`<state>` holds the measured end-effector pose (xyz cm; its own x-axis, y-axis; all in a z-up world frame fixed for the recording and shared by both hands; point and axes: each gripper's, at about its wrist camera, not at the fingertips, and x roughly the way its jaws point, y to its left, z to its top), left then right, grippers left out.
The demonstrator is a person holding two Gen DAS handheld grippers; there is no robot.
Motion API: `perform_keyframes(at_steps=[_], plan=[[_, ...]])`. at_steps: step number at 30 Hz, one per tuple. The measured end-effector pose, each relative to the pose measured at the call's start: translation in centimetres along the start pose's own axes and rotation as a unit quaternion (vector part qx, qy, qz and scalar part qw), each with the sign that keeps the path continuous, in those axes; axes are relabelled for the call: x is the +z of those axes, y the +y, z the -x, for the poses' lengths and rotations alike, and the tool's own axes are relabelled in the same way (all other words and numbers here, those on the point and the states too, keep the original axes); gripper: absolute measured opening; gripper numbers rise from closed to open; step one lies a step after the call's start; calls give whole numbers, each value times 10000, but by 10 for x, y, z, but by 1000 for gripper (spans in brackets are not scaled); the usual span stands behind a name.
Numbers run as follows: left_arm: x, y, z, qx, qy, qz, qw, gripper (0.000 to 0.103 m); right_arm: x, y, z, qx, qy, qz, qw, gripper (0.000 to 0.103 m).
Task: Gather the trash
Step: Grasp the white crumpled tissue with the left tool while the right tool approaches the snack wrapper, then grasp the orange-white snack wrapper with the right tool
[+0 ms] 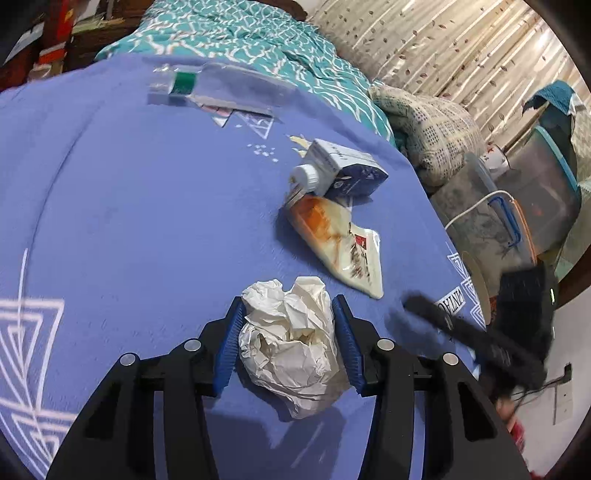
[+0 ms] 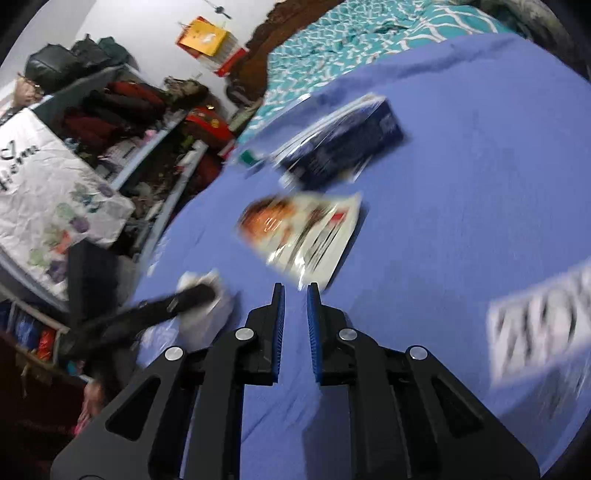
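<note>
A crumpled white paper ball point(image 1: 291, 339) lies on the blue bedsheet point(image 1: 147, 221), and my left gripper point(image 1: 288, 306) is shut on it, both blue pads against its sides. Beyond it lie a white and orange snack wrapper point(image 1: 336, 243), a blue carton with a white cap point(image 1: 343, 170) and a clear plastic wrapper with a green band point(image 1: 218, 88). My right gripper point(image 2: 295, 291) hovers over the sheet, jaws nearly together with nothing between them, just short of the snack wrapper point(image 2: 303, 232). The blue carton point(image 2: 343, 144) lies farther on. The paper ball point(image 2: 207, 299) and left gripper show blurred at left.
A teal patterned quilt point(image 1: 258, 33) covers the bed's far end. Grey storage bins point(image 1: 517, 206) and a checked cushion point(image 1: 424, 125) stand off the bed's right side. A white printed bag point(image 2: 48, 206) and cluttered shelves point(image 2: 129, 122) stand at its left.
</note>
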<state>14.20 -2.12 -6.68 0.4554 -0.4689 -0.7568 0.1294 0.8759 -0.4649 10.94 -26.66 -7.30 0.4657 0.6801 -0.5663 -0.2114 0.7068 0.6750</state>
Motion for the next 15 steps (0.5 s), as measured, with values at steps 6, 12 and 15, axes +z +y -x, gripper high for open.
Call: perform_keyframes(at_steps=[6, 12, 15], plan=[[5, 0, -3, -36, 53, 152, 9999, 52, 18, -26, 3, -417, -223, -327, 9983, 73], [21, -10, -14, -74, -34, 218, 9997, 54, 66, -37, -25, -495, -134, -277, 9983, 68], [23, -10, -21, -12, 19, 271, 9996, 54, 73, -28, -49, -505, 2, -109, 9987, 59]])
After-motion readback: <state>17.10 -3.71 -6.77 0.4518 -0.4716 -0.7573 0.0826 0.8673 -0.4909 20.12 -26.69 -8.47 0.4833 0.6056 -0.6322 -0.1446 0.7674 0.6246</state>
